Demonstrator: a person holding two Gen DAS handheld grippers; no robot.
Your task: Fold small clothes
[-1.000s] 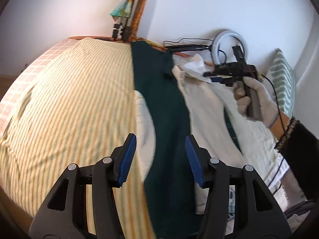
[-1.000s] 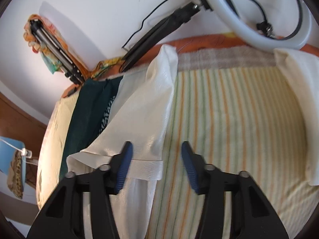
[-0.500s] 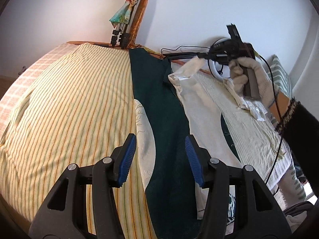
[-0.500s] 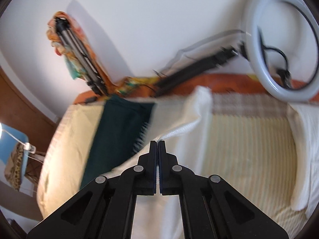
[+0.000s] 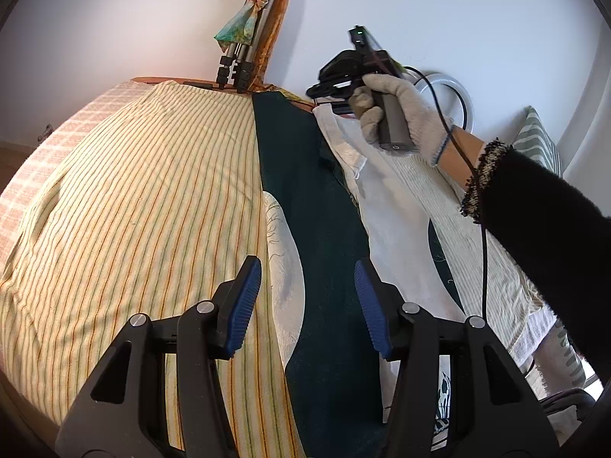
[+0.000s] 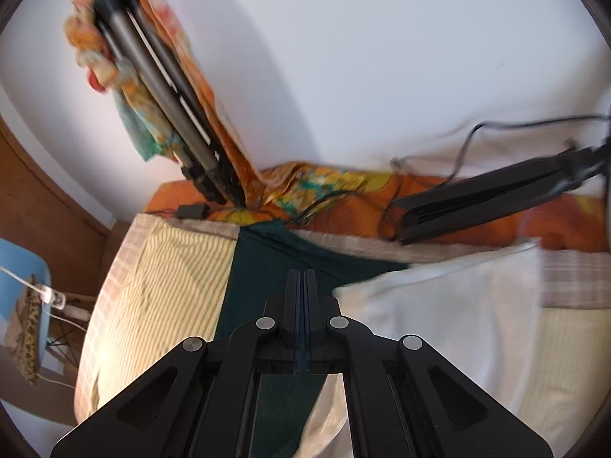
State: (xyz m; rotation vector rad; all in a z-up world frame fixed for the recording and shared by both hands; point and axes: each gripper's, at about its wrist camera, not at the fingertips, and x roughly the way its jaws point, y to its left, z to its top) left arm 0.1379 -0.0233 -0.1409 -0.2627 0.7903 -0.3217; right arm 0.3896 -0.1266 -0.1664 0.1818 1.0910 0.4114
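Note:
A dark green garment (image 5: pixel 305 175) lies lengthwise on the striped bedspread (image 5: pixel 133 191), with a cream white garment (image 5: pixel 393 221) beside and partly over it on the right. My left gripper (image 5: pixel 307 301) is open, hovering above the green garment's near part, holding nothing. My right gripper (image 6: pixel 304 286) has its jaws pressed together above the far end of the green garment (image 6: pixel 259 267); no cloth shows between the fingers. The white garment (image 6: pixel 439 305) lies to its right. In the left wrist view the gloved hand (image 5: pixel 397 110) holds the right gripper near the bed's far edge.
A folded tripod draped with a colourful scarf (image 6: pixel 152 87) leans on the wall. A black stand with cable (image 6: pixel 496 198) lies on the orange headboard cloth. A ring light (image 5: pixel 454 91) and striped cushion (image 5: pixel 538 141) sit at the right. A blue chair (image 6: pixel 26 305) stands left.
My right gripper closed on the white garment's edge, lifted it and swung it left toward the green garment. Its jaws now show no cloth. The left gripper barely moved.

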